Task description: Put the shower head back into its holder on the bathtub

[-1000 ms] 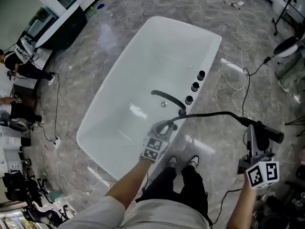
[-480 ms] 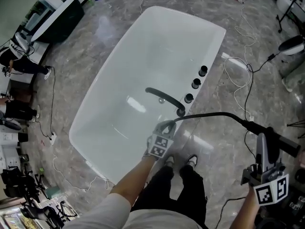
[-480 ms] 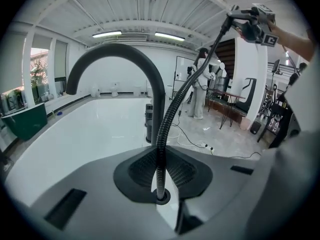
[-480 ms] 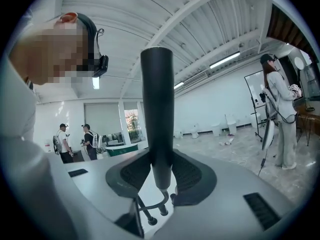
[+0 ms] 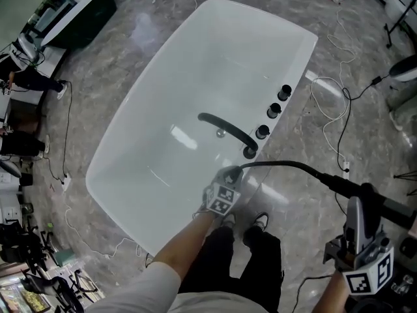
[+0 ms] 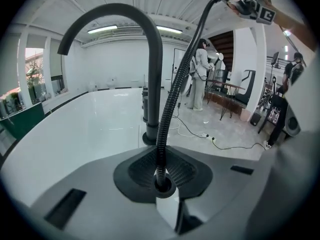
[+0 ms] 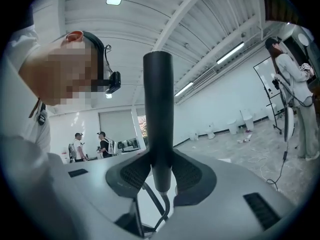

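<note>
Left tool clamps the black corrugated hose. Right tool clamps the black cylindrical shower head; the head view's edge cuts off its tip.

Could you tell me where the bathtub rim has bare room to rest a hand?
Bare: the far end rim and the long rim opposite the knobs. Crowded: the knob side, with three knobs, the spout and the hose.
</note>
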`<state>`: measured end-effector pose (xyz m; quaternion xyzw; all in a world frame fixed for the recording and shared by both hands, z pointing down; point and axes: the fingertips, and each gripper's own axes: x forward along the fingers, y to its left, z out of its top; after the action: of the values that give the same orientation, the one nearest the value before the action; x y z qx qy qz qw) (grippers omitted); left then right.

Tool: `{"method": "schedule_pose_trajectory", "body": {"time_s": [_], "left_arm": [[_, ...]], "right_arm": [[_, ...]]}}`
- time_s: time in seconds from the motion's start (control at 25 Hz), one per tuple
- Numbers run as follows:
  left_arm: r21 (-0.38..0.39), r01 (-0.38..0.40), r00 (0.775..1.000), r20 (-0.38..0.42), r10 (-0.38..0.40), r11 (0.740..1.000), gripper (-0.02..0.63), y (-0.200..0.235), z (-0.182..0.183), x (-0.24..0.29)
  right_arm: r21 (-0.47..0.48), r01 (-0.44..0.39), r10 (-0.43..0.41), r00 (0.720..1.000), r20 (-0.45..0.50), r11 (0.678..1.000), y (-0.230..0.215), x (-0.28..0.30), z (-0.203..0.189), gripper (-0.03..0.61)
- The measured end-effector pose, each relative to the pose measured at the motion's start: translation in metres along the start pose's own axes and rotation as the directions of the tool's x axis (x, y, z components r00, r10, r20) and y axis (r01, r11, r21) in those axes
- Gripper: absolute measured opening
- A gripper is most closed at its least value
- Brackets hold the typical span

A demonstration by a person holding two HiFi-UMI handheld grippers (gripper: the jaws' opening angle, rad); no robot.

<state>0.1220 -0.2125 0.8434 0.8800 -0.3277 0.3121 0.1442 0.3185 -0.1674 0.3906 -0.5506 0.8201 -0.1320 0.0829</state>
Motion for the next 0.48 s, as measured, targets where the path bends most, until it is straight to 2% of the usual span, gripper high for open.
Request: {"method": "schedule_pose_trajectory", "body": {"time_s": [0.28, 0.48], "left_arm": [[0.008, 0.026, 0.999, -0.030, -0.026, 1.000, 0.051, -0.002, -0.022, 0.008], [0.002, 0.056, 0.997, -0.047, -0.056, 0.998, 0.081, -0.008, -0.028, -0.015]], "right_arm": [[0.018, -0.124, 0.125, 0.992, -0.021, 0.992, 0.038, 0.022, -0.021, 0.141], [0.044, -0.197, 0.199, 0.978, -0.058, 0.979, 0.070, 0.034, -0.030, 0.141]]}}
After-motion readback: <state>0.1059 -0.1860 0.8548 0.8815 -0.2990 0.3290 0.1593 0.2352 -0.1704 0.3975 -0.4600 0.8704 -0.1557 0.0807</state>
